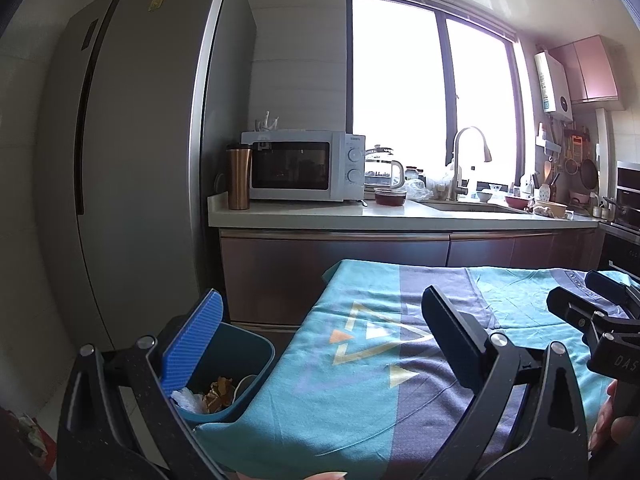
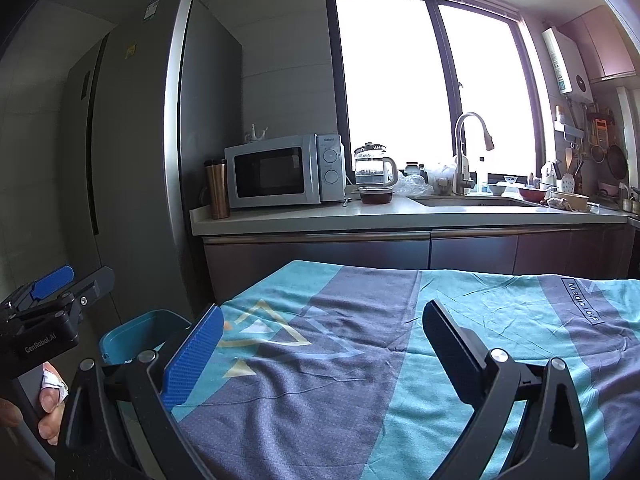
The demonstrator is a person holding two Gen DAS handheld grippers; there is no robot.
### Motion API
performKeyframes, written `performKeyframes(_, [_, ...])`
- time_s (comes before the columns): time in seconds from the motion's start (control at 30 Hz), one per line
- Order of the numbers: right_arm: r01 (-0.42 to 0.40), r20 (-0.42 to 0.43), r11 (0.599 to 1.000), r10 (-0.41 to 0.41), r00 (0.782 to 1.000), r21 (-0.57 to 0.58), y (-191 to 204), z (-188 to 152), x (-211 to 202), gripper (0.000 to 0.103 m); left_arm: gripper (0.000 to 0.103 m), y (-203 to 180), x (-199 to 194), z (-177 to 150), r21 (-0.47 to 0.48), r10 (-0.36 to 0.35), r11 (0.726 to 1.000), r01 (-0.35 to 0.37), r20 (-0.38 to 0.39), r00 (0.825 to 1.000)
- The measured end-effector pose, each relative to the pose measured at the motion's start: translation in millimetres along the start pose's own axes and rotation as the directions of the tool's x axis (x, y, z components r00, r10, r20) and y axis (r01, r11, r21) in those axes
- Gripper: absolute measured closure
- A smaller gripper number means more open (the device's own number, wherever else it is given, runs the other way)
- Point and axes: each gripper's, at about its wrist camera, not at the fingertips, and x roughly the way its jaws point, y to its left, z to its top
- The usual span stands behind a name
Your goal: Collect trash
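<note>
Teal-and-grey tablecloth (image 2: 360,360) with triangle pattern, teal bin (image 1: 248,356), copper tumbler (image 1: 239,178).

My left hand-held gripper (image 1: 322,326) hangs wide open, empty, over the teal-clothed surface (image 1: 360,412); beside it, a trash-filled bin (image 1: 236,364).

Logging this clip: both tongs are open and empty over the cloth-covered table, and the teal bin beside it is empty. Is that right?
Not quite. The teal bin already holds trash, crumpled wrappers and white scraps, as the left wrist view shows. The rest stands: left tongs and right tongs are open and empty over the cloth-covered table.
</note>
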Motion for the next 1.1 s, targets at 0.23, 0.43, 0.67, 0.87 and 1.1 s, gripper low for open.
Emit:
performKeyframes(0.23, [-0.001, -0.002, 1.0, 0.001, 1.0, 0.001, -1.4, -1.0, 0.9, 0.007, 0.005, -1.8, 0.8, 0.1, 0.005, 0.002, 1.0, -0.002, -0.002, 1.0])
performKeyframes(0.43, [0.0, -0.004, 1.0, 0.0, 1.0, 0.007, -3.4, -1.4, 1.2, 0.007, 0.005, -1.8, 1.9, -0.2, 0.005, 0.002, 1.0, -0.002, -0.004, 1.0])
performKeyframes(0.67, [0.003, -0.005, 1.0, -0.003, 1.0, 0.01, -5.7, -1.6, 2.6, 0.007, 0.005, -2.7, 4.2, -0.6, 0.004, 0.005, 1.0, -0.005, -0.008, 1.0])
performKeyframes(0.87, [0.009, -0.003, 1.0, -0.009, 1.0, 0.012, -5.5, -2.6, 2.6, 0.007, 0.005, -3.1, 4.5, -0.6, 0.005, 0.005, 1.0, -0.005, -0.01, 1.0])
performKeyframes(1.1, [0.01, -0.004, 1.0, -0.01, 1.0, 0.016, -6.8, -3.7, 2.3, 0.007, 0.005, -3.2, 4.9, -1.1, 0.008, 0.007, 1.0, -0.007, -0.01, 1.0])
